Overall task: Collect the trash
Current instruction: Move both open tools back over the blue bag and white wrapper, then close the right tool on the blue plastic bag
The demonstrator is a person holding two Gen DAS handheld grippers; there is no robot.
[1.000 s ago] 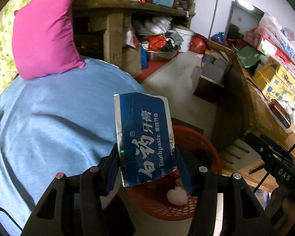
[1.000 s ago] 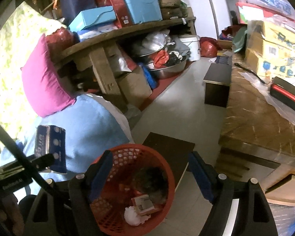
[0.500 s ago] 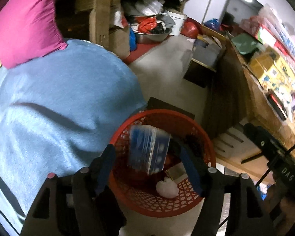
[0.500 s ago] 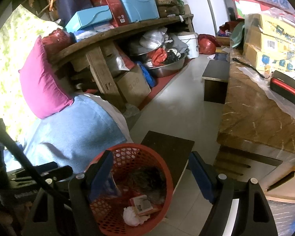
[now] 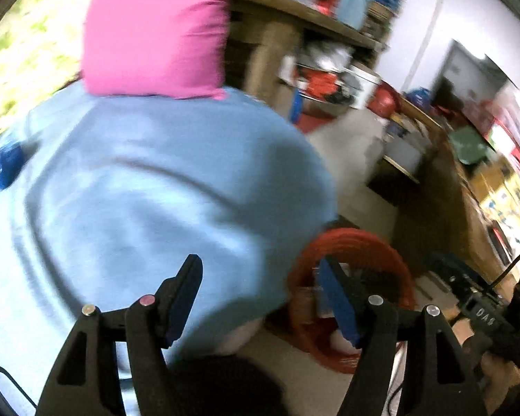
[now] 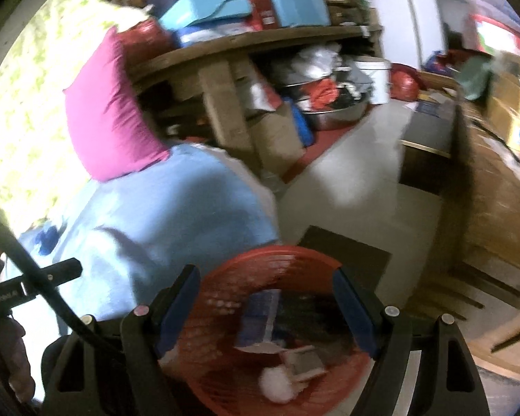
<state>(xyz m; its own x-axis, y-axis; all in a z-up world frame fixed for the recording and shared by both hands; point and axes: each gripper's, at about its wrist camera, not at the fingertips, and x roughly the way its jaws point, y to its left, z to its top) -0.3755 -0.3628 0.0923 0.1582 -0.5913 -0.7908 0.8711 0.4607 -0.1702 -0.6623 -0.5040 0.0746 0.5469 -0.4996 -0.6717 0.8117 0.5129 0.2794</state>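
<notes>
My left gripper (image 5: 260, 263) is open and empty over the light blue bedspread (image 5: 149, 187). The orange mesh basket (image 5: 350, 234) sits on the floor to its right. My right gripper (image 6: 265, 272) hangs open and empty above the same basket (image 6: 270, 253). A blue toothpaste box (image 6: 260, 319) lies inside, with a white paper wad (image 6: 277, 384) and a small carton (image 6: 305, 364). A dark blue scrap (image 5: 3, 170) lies on the bedspread at far left, also seen as a blue scrap (image 6: 48, 239) in the right wrist view. Both views are blurred by motion.
A pink pillow (image 5: 156, 31) leans at the head of the bed. A cluttered wooden shelf (image 6: 260, 41) stands behind it. A dark low stool (image 6: 346, 260) is beside the basket, and a wooden table (image 6: 488, 208) with boxes lines the right. Bare floor (image 6: 357, 173) runs between.
The left gripper opened and let go of the blue toothpaste box, which dropped into the basket. The left gripper then swung left over the bedspread. The right gripper shifted slightly, still above the basket.
</notes>
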